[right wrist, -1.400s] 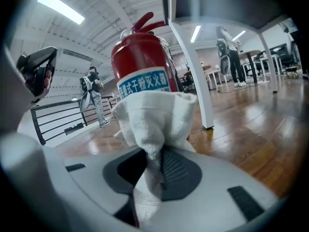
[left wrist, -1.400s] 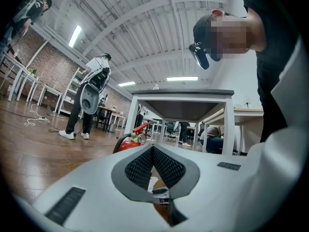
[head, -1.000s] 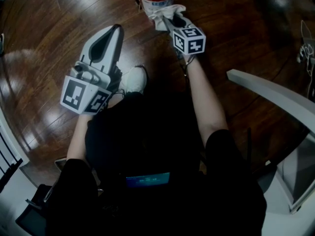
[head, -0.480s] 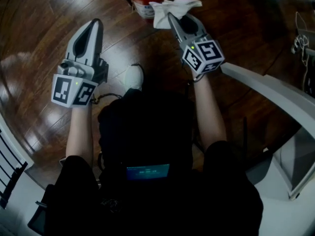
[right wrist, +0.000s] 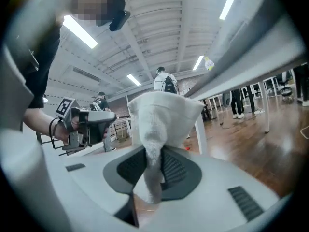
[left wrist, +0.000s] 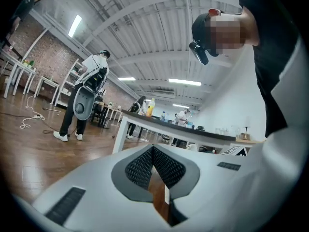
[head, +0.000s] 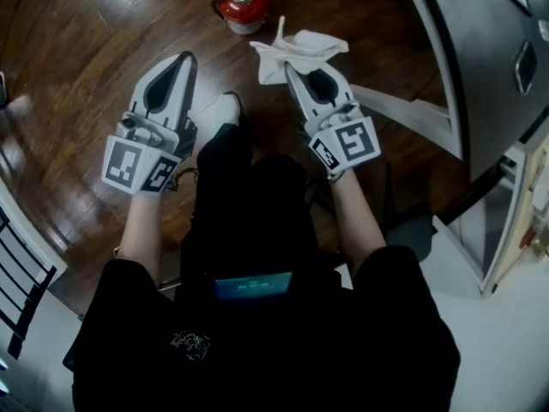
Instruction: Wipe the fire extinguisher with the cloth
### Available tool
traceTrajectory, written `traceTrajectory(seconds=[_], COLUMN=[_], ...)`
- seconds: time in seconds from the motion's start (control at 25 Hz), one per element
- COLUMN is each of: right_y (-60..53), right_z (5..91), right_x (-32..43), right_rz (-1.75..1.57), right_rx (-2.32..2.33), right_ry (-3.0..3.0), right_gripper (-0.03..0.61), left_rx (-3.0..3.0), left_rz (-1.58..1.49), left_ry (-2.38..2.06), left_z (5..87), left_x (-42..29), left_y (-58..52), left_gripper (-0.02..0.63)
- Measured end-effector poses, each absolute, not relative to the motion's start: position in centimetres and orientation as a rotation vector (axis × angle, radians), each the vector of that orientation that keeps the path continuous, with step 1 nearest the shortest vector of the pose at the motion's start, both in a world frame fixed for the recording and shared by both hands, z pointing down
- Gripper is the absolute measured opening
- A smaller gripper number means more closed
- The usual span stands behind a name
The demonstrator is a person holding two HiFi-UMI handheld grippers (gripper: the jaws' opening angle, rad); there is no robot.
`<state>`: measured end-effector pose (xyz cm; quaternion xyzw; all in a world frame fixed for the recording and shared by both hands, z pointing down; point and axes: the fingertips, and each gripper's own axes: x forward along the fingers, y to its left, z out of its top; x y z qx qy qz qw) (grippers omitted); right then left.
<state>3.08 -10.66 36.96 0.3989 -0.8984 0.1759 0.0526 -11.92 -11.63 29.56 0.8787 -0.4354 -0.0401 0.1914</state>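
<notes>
The dark glossy wooden floor (head: pixel 77 50) is your widest hazard. The red fire extinguisher (head: pixel 243 3) stands on it ahead of you, well apart from both tools. From above I can't tell how steady it is, so a hard sideways wipe may tip it or send it sliding on that polish.

Next, the pale grey table beam (head: pixel 403 114) runs just beside your right forearm. Swing that arm outward on the way in and you may knock it.

Your left gripper (head: pixel 186 57) is clenched on nothing, its jaws together with no object between them (left wrist: pixel 152 149). It can't brace the extinguisher like that. If you want to steady it, open up before you reach.

Your right gripper (head: pixel 287 65) is clamped on the white crumpled terry cloth (head: pixel 300 48). Only a narrow fold sits between the jaws, and the bulk billows loose above them (right wrist: pixel 161 115).

That thin pinch is the smallest risk but the likeliest: drag against the extinguisher could pull the fold free. The hard jaw tips might also meet the surface before any fabric does.
</notes>
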Motion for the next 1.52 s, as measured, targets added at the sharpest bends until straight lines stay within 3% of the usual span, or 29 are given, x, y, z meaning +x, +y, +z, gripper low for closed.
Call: traceTrajectory(seconds=[0.4, 0.72, 1.52], right_y=[-3.4, 0.9, 12.9], right_z=[15.5, 3.8, -2.8], right_x=[6.2, 7.6, 9.4], right_rz=[0.541, 0.498, 0.494], right_rx=[1.259, 1.291, 1.191], right_ry=[-2.685, -2.744, -2.878], right_gripper=[0.094, 0.095, 0.095], left_rx=[2.430, 2.495, 2.561], left_rz=[-0.128, -0.166, -0.186], left_ry=[-1.172, -1.141, -1.226], left_z=[8.7, -1.2, -8.5], left_x=[-8.0, -5.7, -1.6], left_y=[-4.6, 0.7, 13.1], left_gripper=[-0.002, -0.002, -0.002])
